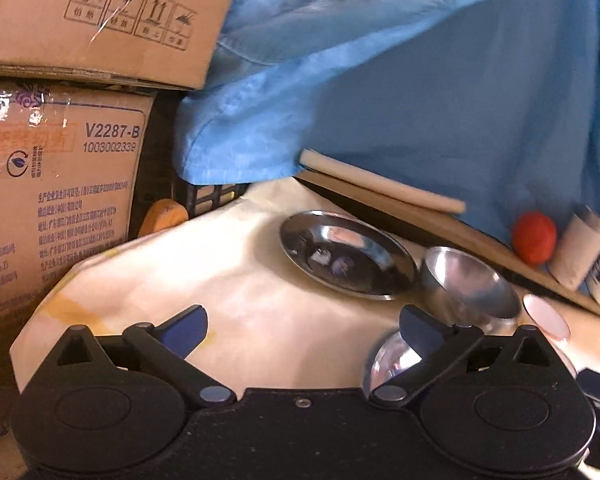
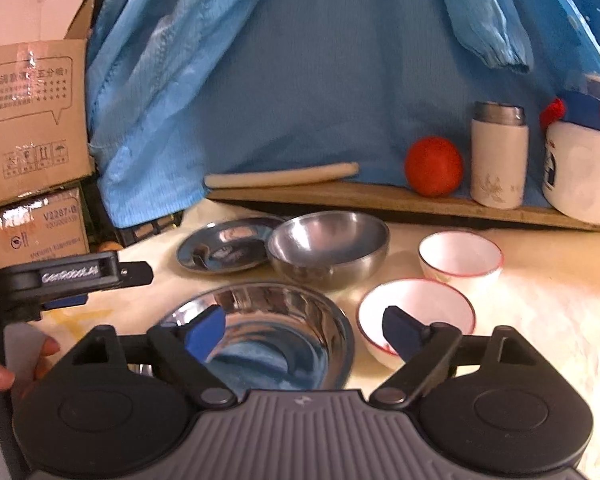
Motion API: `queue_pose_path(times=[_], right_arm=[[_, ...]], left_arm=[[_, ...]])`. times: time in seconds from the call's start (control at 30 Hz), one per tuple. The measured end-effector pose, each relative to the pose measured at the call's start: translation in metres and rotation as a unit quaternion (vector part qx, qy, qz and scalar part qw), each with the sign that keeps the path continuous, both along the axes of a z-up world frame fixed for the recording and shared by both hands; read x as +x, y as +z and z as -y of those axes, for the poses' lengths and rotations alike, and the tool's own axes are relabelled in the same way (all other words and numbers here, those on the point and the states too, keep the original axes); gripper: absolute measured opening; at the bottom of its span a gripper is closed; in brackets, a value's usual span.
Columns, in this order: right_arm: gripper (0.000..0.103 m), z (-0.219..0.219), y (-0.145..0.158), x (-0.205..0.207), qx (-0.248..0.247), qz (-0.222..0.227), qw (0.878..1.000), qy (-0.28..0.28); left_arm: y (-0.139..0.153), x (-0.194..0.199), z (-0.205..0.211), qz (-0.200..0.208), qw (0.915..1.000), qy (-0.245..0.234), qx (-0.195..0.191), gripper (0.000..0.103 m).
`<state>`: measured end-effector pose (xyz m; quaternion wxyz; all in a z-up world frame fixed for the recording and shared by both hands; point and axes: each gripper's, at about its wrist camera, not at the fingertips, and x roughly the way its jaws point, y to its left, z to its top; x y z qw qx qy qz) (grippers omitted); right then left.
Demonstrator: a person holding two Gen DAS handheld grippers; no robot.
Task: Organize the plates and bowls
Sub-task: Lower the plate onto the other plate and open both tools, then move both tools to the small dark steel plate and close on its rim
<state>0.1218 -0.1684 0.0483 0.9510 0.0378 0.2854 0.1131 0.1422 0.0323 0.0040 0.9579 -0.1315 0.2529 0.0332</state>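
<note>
Nearest the right wrist camera, the right gripper [image 2: 304,332] is hovering with its blue-padded jaws spread wide and holding nothing, just over the large shiny steel bowl [image 2: 260,344] sitting on the cream-covered worktop [image 2: 540,320]. Beyond that bowl, a rounded matte steel bowl [image 2: 328,248] is resting, with a flat steel plate [image 2: 224,250] touching its left side. To the right, a white ceramic bowl with a red rim [image 2: 416,320] is lying near, and a second, smaller red-rimmed white bowl [image 2: 460,258] is sitting just behind it. At the left edge, the left gripper [image 2: 136,274] is reaching in above the worktop; in its own view the left gripper [image 1: 304,330] is standing wide and holding nothing. On a wooden shelf [image 2: 380,198] at the far side, an orange-red ball [image 2: 434,166], a white flask with a steel cap [image 2: 498,156] and a cream rolled stick [image 2: 280,178] are resting against hanging blue cloth [image 2: 320,60]. Cardboard boxes [image 2: 32,120] are stacked at the far left.
</note>
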Motion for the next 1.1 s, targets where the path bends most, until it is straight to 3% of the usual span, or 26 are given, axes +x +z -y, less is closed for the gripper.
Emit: queue_pose_path(times=[0.17, 0.27, 0.5, 0.67, 0.83, 1.1], right_arm=[[0.099, 0.000, 0.013, 0.021, -0.004, 0.018, 1.000, 0.023], [0.100, 0.000, 0.022, 0.045, 0.002, 0.015, 0.999, 0.040], [0.101, -0.002, 0.028, 0.114, 0.038, -0.023, 0.996, 0.075], [0.101, -0.009, 0.024, 0.160, 0.044, -0.049, 0.993, 0.097], [0.100, -0.022, 0.020, 0.202, 0.056, -0.077, 0.988, 0.118], [0.100, -0.051, -0.002, 0.245, 0.025, -0.127, 0.981, 0.144]], left_arm=[[-0.001, 0.026, -0.018, -0.007, 0.9991, 0.022, -0.035, 0.102], [-0.002, 0.040, -0.023, 0.001, 0.9987, 0.036, -0.036, 0.102], [-0.005, 0.070, -0.021, -0.016, 0.9987, 0.039, -0.028, 0.102], [-0.012, 0.089, -0.024, -0.051, 0.9962, 0.030, -0.065, 0.102], [-0.018, 0.096, -0.026, -0.057, 0.9941, 0.032, -0.087, 0.102], [-0.022, 0.104, -0.027, -0.054, 0.9936, 0.034, -0.094, 0.102]])
